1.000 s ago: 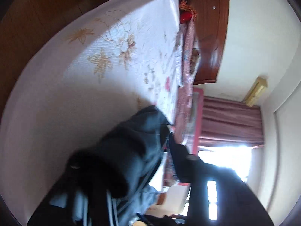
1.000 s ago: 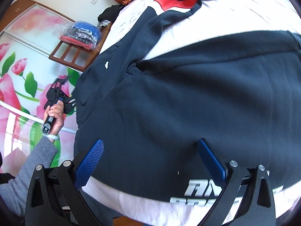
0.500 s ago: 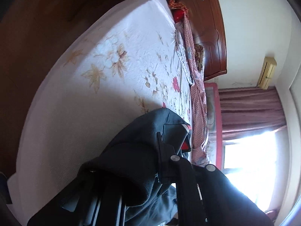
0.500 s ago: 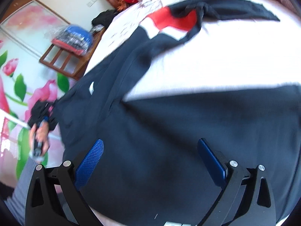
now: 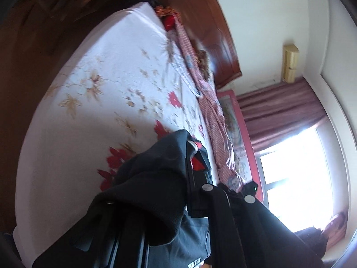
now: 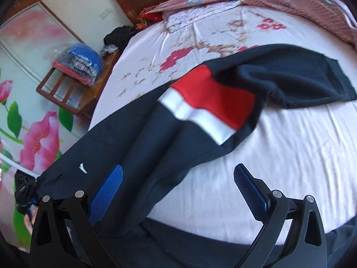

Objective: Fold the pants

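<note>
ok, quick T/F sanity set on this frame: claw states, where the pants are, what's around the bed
1. The left claw is shut on the pants. True: dark fabric is bunched between its fingers.
2. The right claw is clamped on the pants. False: its jaws stand wide open, holding nothing.
3. The pants have a red and white panel on one leg. True.
4. The pants lie on a bare wooden table. False: they lie on a floral bedsheet.
5. A bagged blue bundle sits on a wooden rack beside the bed. True.
</note>
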The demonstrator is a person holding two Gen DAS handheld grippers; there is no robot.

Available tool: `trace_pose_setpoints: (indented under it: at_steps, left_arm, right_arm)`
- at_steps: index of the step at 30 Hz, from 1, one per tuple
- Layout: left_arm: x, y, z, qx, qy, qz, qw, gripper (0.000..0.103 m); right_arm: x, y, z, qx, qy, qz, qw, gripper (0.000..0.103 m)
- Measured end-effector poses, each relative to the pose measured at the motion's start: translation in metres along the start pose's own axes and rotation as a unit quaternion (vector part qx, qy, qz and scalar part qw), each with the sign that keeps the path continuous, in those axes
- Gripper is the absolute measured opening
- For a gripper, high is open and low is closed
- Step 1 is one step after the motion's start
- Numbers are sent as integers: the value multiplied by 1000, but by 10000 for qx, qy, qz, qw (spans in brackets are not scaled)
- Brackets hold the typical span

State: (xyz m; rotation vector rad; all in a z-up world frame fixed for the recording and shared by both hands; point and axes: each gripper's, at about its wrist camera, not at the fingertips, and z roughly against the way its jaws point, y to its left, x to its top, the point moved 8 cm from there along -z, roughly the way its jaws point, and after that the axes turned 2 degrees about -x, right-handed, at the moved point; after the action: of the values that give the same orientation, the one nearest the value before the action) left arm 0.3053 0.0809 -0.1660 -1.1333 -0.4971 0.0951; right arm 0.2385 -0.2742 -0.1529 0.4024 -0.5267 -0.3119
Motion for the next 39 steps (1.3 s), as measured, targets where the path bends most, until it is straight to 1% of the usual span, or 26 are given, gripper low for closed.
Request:
trace_pose_setpoints:
  at_steps: [3,6,8,12,16,17,19,21,22,23,27,29,31,32,33,35,37,39]
  left_arm:
    - [-26,-32,8,-155,153,-453,9987,6]
    - [-54,-63,21,-339,267,-795,9959,6]
    - [-78,-85,26,-420,410,-1040,9928,6]
    - [-127,-110,33,-429,725,-1419,9863,6]
    - [-164,-116,37,-366,933,-1547,9829,6]
    - [-168,-114,36,-348,949,-1562,9825,6]
    - [-177,-115,38,-341,960,-1534,9829,6]
    - [-183,-117,42,-431,945,-1430,9843,6]
    - [-185,-118,43,-407,948,-1465,9838,6]
    - [-189,-120,43,-394,962,-1509,9831,6]
    - [-209,-129,42,-442,1126,-1655,9788,6]
    - [-217,-130,41,-359,1203,-1744,9766,6]
    - [-221,-128,40,-378,1240,-1698,9769,6]
    - [-221,-126,41,-398,1243,-1638,9778,6]
    - [-219,-124,41,-413,1230,-1610,9784,6]
    - [-214,-124,43,-439,1176,-1560,9798,6]
    - [-207,-125,46,-441,1100,-1569,9805,6]
    - [-197,-126,50,-458,1006,-1546,9818,9]
  right_arm:
    - [-10,7,1,153,157,-43,9998,99]
    - [-16,9,13,156,138,-30,9998,99]
    - [-16,5,22,124,145,-85,9998,99]
    - [-9,-12,39,127,112,-408,9990,99]
    - [-9,-33,35,-137,407,-740,9963,99]
    - [-9,-38,32,-222,505,-870,9947,99]
    - [-7,-41,27,-253,589,-1027,9926,99]
    - [-2,-40,26,-498,564,-905,9931,99]
    - [1,-37,26,-674,559,-774,9931,99]
    - [4,-33,26,-840,571,-629,9928,99]
    - [11,-21,21,-1205,713,-266,9898,99]
    - [11,-24,18,-1415,836,-324,9859,99]
    - [8,-31,15,-1467,972,-582,9827,99]
    - [5,-35,14,-1393,1008,-805,9818,99]
    - [3,-37,12,-1218,1031,-1021,9819,99]
    - [-3,-39,9,-671,1027,-1488,9812,99]
    - [-6,-39,7,-278,978,-1856,9774,99]
    - [-6,-39,5,92,870,-2202,9715,99]
